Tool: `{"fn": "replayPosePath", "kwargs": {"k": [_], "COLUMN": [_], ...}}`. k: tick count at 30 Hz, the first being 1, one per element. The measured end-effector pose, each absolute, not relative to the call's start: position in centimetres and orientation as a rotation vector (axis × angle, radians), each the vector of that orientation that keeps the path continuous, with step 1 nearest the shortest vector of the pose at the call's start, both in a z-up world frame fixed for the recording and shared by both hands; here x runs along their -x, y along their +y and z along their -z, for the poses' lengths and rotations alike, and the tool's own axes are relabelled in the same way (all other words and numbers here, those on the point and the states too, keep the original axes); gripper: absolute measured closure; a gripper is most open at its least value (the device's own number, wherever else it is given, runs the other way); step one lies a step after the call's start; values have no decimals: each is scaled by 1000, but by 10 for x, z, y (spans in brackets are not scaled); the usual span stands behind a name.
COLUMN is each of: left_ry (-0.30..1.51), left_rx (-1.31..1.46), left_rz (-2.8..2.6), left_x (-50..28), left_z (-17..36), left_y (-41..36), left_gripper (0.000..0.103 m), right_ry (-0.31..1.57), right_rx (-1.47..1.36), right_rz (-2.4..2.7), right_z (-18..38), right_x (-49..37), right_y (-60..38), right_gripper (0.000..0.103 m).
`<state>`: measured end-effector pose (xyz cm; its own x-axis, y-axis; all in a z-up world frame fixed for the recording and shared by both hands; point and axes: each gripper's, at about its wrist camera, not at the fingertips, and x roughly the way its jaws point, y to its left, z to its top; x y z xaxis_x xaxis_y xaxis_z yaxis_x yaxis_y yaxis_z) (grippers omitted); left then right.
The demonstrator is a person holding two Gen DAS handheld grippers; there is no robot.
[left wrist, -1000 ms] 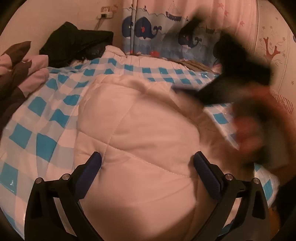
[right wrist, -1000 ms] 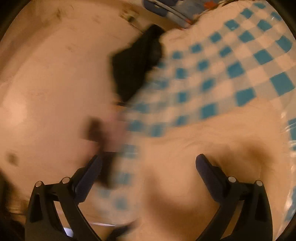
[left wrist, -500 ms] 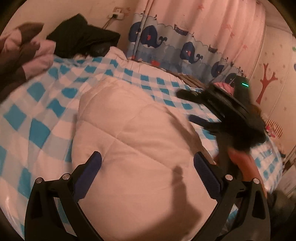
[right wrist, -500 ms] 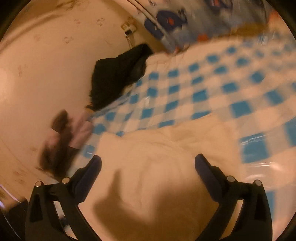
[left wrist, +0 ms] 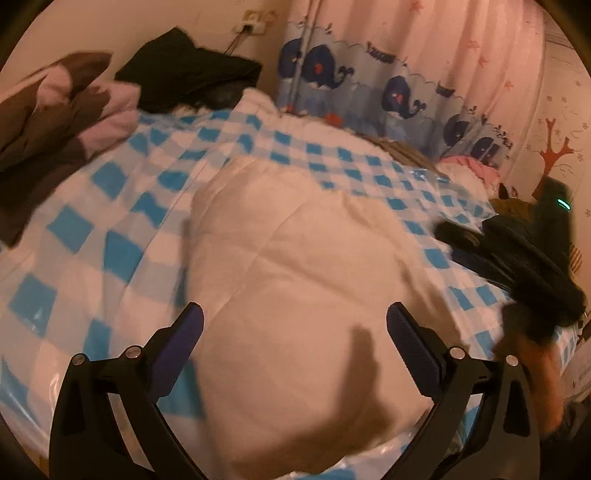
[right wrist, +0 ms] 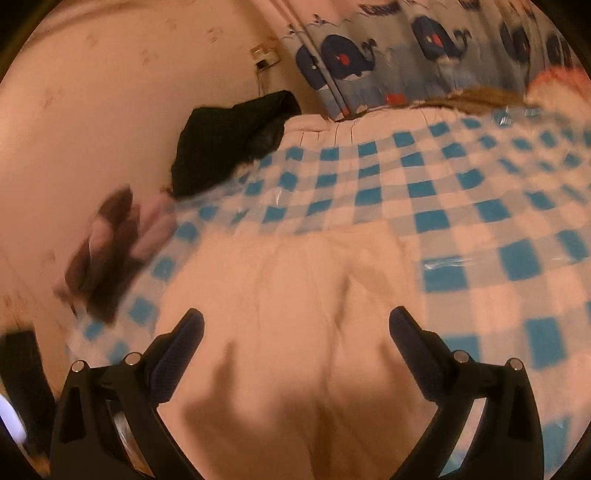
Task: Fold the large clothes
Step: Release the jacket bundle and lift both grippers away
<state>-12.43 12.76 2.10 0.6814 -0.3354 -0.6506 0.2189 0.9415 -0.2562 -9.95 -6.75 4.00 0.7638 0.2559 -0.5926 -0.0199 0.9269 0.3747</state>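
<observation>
A cream quilted garment (left wrist: 295, 295) lies folded into a puffy bundle on the blue-and-white checked bed cover (left wrist: 92, 229). My left gripper (left wrist: 295, 325) hovers open over its near half with nothing between the fingers. The right gripper (left wrist: 517, 258) appears in the left wrist view at the right, held by a hand above the bed's right side. In the right wrist view the same garment (right wrist: 295, 314) fills the lower middle, and my right gripper (right wrist: 295, 325) is open above it, holding nothing.
A brown and pink garment (left wrist: 62, 110) is heaped at the far left of the bed. A black garment (left wrist: 188, 74) lies against the wall by a socket (left wrist: 255, 18). A whale-print curtain (left wrist: 388, 85) hangs behind the bed, with pink cloth (left wrist: 469, 166) at its foot.
The right gripper swung from over the garment out to the bed's right side and now points back at the garment. The left gripper stayed open, its view lifting slightly.
</observation>
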Motion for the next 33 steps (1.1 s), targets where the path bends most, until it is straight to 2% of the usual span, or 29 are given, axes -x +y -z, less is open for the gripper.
{"fn": "replayPosePath", "kwargs": {"k": [2, 5, 8, 12, 14, 17, 33], "left_ry": [823, 855, 846, 854, 910, 945, 764], "left_rx": [201, 221, 174, 152, 144, 112, -110], "left_rz": [301, 301, 280, 254, 252, 261, 167], "left_x": [123, 129, 142, 150, 145, 148, 212], "left_z": [-10, -4, -12, -18, -11, -9, -66], "left_y": [135, 139, 142, 150, 149, 141, 143], "left_gripper": [8, 8, 8, 8, 8, 8, 8], "right_ry": [872, 909, 951, 810, 967, 1034, 785], "right_rx": [-237, -393, -444, -395, -269, -381, -304], "right_rz": [-97, -150, -98, -126, -104, -120, -242], "right_z": [-4, 33, 22, -17, 7, 25, -83], "right_x": [96, 98, 107, 151, 145, 143, 199], "right_y": [-54, -76, -88, -78, -60, -74, -30], "right_gripper": [7, 6, 7, 7, 7, 7, 7]}}
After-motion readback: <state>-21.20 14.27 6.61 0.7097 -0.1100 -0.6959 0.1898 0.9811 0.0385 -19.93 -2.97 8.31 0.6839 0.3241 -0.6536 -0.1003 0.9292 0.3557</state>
